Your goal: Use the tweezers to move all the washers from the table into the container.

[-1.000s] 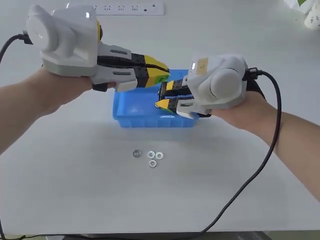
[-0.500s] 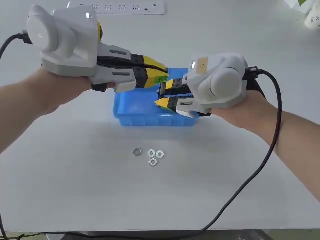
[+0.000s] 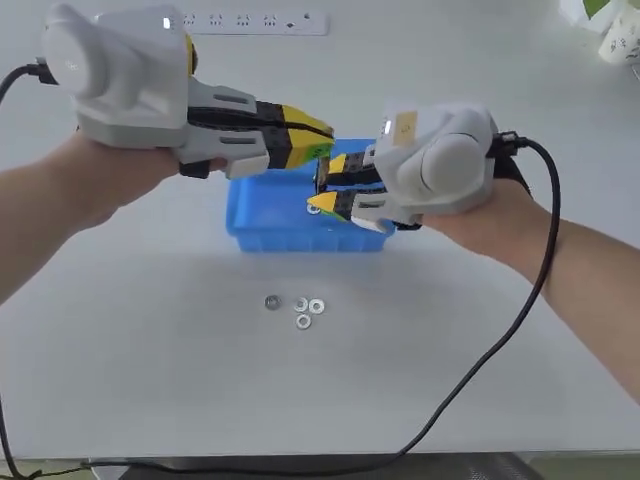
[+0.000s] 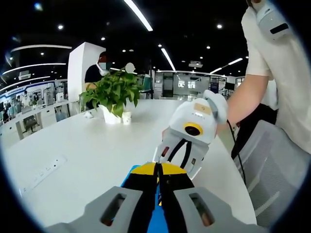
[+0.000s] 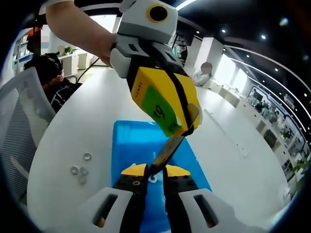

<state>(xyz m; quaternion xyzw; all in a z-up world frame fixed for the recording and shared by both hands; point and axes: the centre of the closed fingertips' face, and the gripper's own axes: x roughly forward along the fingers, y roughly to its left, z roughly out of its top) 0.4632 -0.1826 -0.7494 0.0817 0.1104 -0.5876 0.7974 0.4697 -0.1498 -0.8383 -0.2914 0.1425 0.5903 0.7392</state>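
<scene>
A blue container (image 3: 262, 222) stands on the white table, and several small washers (image 3: 302, 308) lie in a cluster in front of it. My left gripper (image 3: 320, 140) hovers over the container, shut on the top of the metal tweezers (image 5: 167, 148). The tweezers slant down from the left gripper (image 5: 189, 124) into my right gripper (image 5: 154, 171), whose jaws are closed on their lower part. A small pale ring (image 3: 314, 207) shows under the right gripper (image 3: 322, 192), over the container (image 5: 133, 141); whether the tweezers hold it I cannot tell. The table washers (image 5: 80, 172) lie left of the container.
A power strip (image 3: 250, 20) lies at the table's far edge and a cup (image 3: 620, 40) at the far right. The right gripper's black cable (image 3: 500, 340) loops across the table's near right. A potted plant (image 4: 114, 92) stands farther off.
Both grippers have stayed together over the container, edging slightly toward its far side. The pale ring under the right gripper's jaws is new. The table washers have not moved.
</scene>
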